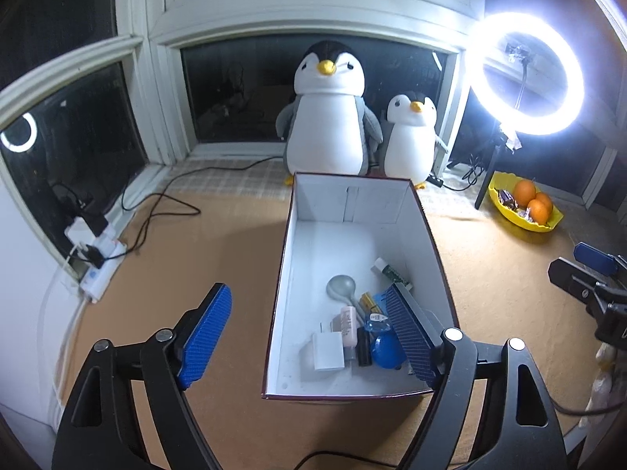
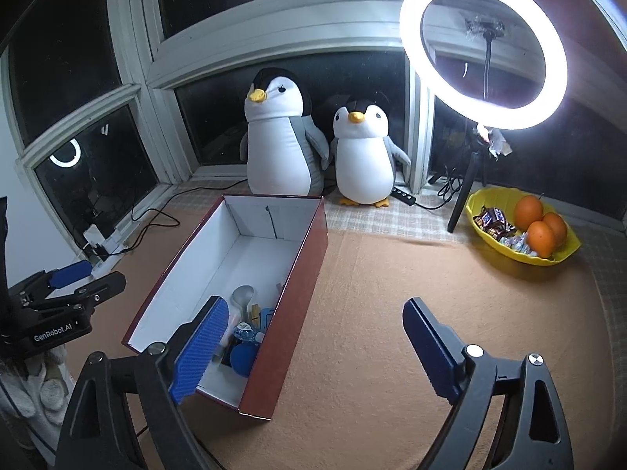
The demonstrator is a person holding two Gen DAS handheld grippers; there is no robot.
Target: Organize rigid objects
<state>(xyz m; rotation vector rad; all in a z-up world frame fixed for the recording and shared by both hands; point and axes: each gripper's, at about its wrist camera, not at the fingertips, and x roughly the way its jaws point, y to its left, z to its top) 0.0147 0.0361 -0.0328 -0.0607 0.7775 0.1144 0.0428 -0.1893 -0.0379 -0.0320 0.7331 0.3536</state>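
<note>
Left gripper (image 1: 309, 337): wide open, empty.
Right gripper (image 2: 313, 344): wide open, empty.
Box (image 1: 427, 227): small items crowded at near end.
Risk: a lowered finger could clip the box rim and shift it.

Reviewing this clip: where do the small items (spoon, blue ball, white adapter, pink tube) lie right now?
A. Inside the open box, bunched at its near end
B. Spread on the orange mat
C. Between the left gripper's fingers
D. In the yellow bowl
A: the spoon, blue ball, white adapter and pink tube lie on the white floor of the box, at its near end.
</note>
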